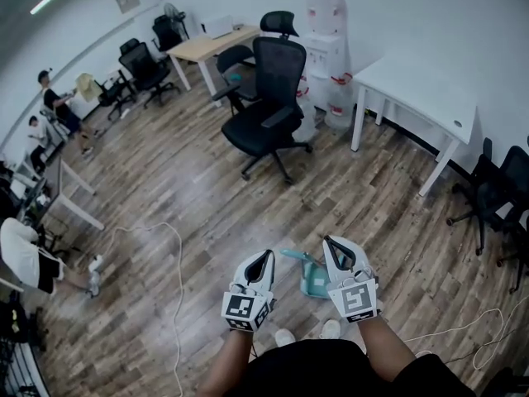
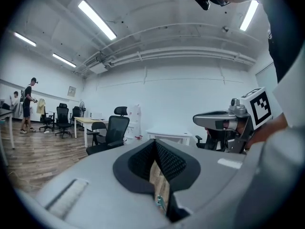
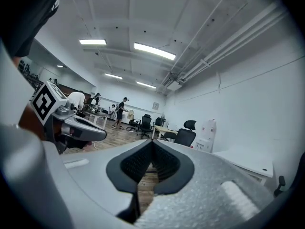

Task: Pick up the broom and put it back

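teal plastic, probably part of the broom (image 1: pixel 312 275) though its handle is hard to make out, lies on the wooden floor (image 1: pixel 190 197) just ahead of the person's shoes (image 1: pixel 285 336). it sits between the two grippers, partly behind the right one. the left gripper (image 1: pixel 263 256) has its jaws closed tip to tip, holding nothing. the right gripper (image 1: pixel 331 242) has its jaws pressed together too, empty. both point level, side by side. farther off stand a black office chair (image 1: pixel 273 98) mid-floor and a white table (image 1: pixel 421 89) by the right wall.
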`<state>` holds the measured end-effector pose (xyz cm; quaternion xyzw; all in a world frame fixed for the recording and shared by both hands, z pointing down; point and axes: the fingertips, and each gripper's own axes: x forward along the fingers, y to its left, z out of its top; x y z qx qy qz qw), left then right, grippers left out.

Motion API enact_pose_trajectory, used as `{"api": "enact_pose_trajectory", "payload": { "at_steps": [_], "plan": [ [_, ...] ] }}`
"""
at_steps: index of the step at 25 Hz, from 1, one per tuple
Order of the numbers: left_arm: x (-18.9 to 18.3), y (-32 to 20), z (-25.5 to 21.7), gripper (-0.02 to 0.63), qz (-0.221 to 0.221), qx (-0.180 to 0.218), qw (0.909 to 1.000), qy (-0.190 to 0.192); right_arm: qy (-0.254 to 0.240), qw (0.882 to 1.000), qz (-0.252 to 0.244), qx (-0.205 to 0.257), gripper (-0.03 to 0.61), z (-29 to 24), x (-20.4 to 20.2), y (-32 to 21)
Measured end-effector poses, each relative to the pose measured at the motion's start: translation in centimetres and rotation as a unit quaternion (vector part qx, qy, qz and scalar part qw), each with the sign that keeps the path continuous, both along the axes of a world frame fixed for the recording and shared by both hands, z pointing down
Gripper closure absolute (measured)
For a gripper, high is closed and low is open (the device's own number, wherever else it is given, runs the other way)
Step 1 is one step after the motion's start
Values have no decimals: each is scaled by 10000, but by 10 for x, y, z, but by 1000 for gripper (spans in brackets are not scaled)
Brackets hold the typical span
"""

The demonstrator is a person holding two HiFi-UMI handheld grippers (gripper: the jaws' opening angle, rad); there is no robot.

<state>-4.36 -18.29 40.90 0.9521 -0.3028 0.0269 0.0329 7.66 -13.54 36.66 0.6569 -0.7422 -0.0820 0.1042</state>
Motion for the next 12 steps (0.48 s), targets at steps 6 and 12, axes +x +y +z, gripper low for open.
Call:
{"api": "enact_pose_trajectory", "payload": {
  "at_steps": [6,12],
  "plan": [
    [5,6,-6,595,53,17,10000,57,31,10000,24,-11,577,-2,2,4],
    [8,15,-2,595,116,-62,9999,13,-24,10000,-69,-50,577,0,2,9]
  ]
}}
